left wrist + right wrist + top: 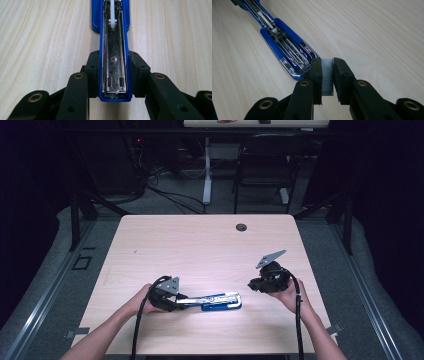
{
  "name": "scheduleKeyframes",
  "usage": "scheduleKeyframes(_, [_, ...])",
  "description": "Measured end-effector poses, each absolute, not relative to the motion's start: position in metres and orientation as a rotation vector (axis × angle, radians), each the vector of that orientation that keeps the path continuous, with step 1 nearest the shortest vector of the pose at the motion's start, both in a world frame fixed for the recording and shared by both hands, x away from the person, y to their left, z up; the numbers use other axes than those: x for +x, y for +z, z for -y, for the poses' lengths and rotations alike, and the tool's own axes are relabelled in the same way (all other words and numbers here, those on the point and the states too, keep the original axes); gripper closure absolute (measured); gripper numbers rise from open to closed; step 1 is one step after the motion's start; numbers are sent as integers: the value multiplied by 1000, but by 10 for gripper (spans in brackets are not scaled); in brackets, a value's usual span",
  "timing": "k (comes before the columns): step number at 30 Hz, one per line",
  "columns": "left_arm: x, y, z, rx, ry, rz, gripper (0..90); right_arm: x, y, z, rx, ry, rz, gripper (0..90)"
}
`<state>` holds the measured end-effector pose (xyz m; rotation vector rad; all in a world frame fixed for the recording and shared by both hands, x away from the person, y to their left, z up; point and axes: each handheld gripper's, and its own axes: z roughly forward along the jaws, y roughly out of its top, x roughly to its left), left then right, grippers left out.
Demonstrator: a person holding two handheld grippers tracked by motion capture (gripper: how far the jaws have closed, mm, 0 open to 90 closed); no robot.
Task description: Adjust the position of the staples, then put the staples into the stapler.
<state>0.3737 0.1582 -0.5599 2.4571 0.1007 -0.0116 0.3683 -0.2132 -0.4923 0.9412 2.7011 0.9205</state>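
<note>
A blue stapler (220,301) lies opened on the wooden table (200,245) near the front edge, its shiny metal staple channel (114,57) facing up. My left gripper (186,302) is shut on the stapler's blue end, one pad on each side (114,66). To the right, lifted off the table, my right gripper (254,285) is shut on a short grey strip of staples (327,75), pinched between its two pads (327,68). In the right gripper view the stapler's (284,47) open front end lies just ahead and to the left of the strip.
A round cable hole (241,227) sits at the table's far edge. Beyond the table stand a dark chair (265,165) and a white desk leg (206,175), with cables on the floor. Both forearms enter from the table's front edge.
</note>
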Motion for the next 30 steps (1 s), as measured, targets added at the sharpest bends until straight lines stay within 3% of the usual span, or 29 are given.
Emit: scheduleKeyframes(30, [373, -561, -157, 2468, -16, -120, 658, 378, -510, 160, 457, 1036, -2862, 785])
